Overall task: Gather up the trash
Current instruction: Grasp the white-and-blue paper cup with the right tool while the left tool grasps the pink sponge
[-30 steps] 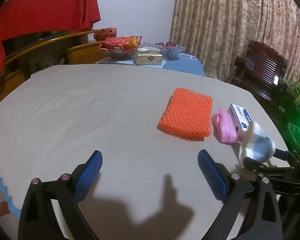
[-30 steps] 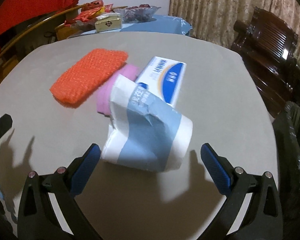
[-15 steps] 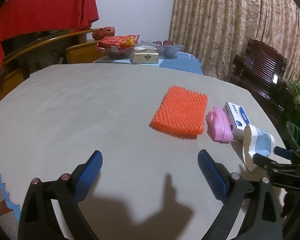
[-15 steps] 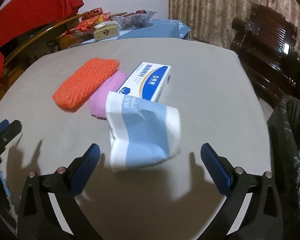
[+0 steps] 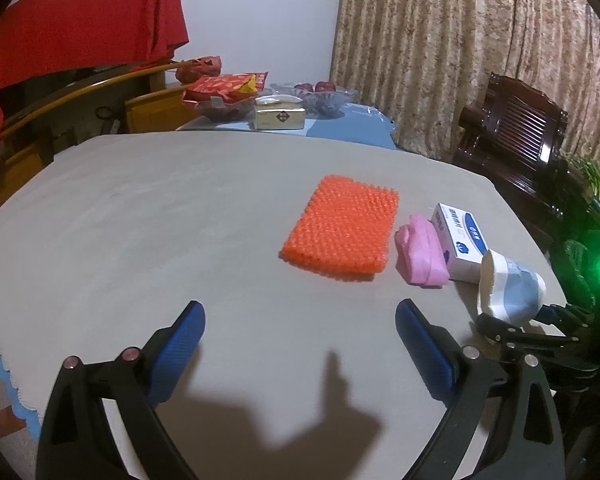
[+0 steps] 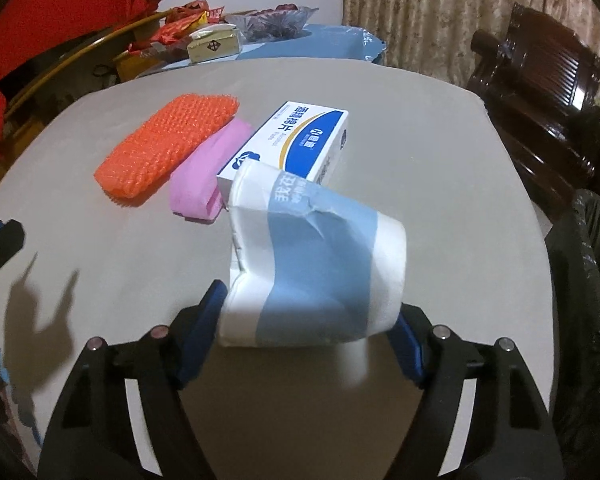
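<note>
A crumpled white and blue paper cup [image 6: 312,264] lies on its side between the blue pads of my right gripper [image 6: 310,304], whose jaws are closing with both pads against the cup's sides. In the left wrist view the cup [image 5: 508,288] sits at the table's right edge, just above the right gripper [image 5: 512,324]. Behind it lie a white and blue box [image 6: 296,140], a pink packet [image 6: 208,172] and an orange bubbled pad [image 6: 168,148]. My left gripper [image 5: 298,308] hangs open over bare tablecloth, left of these things, with nothing between its fingers.
A grey cloth covers the round table [image 5: 140,220]. A black rubbish bag [image 6: 584,280] stands off its right edge, below a dark wooden chair [image 6: 540,92]. A second table [image 5: 356,120] at the back carries snacks, a yellow box and glass bowls.
The right gripper's jaws have narrowed from wide open onto the paper cup, which now sits between the pads. The left gripper has stayed open and almost still.
</note>
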Demonstrator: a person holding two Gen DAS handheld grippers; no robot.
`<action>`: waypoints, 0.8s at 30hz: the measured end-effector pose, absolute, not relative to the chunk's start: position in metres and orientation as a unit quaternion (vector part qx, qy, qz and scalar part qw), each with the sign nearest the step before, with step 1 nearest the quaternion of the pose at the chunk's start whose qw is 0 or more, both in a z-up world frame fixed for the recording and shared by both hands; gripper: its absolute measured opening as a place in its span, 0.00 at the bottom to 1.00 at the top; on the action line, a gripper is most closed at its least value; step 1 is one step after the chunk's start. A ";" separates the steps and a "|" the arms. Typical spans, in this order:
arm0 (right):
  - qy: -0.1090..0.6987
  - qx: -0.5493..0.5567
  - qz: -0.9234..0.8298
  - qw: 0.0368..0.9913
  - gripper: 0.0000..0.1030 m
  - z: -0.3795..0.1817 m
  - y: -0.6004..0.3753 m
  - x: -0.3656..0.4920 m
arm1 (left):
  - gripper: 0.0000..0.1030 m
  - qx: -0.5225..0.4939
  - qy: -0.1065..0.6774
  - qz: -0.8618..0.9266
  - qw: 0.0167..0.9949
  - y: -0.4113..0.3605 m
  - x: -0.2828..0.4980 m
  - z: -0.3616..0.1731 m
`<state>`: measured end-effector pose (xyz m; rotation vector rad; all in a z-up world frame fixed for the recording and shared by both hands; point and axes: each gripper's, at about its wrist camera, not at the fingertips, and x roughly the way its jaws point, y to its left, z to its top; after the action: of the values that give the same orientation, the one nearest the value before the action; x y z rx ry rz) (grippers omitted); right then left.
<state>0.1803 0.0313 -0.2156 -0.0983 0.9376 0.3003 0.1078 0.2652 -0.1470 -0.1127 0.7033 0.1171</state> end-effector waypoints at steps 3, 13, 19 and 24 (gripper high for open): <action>0.448 -0.038 0.154 0.880 0.71 -0.209 0.024 0.177 | 0.91 -0.053 0.345 0.052 0.936 0.259 0.109 -0.147; 0.449 -0.004 0.135 0.883 0.71 -0.189 -0.015 0.185 | 0.91 -0.042 0.346 0.023 0.937 0.226 0.128 -0.145; 0.446 0.010 0.114 0.888 0.71 -0.187 -0.039 0.197 | 0.87 -0.033 0.346 0.001 0.938 0.205 0.147 -0.148; 0.442 0.013 0.107 0.890 0.71 -0.189 -0.049 0.203 | 0.83 -0.024 0.350 -0.017 0.936 0.190 0.166 -0.154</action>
<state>0.2026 -0.0488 -0.1887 0.0274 0.9185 0.2222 0.1662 0.1896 -0.1541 -0.0488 0.7155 -0.0345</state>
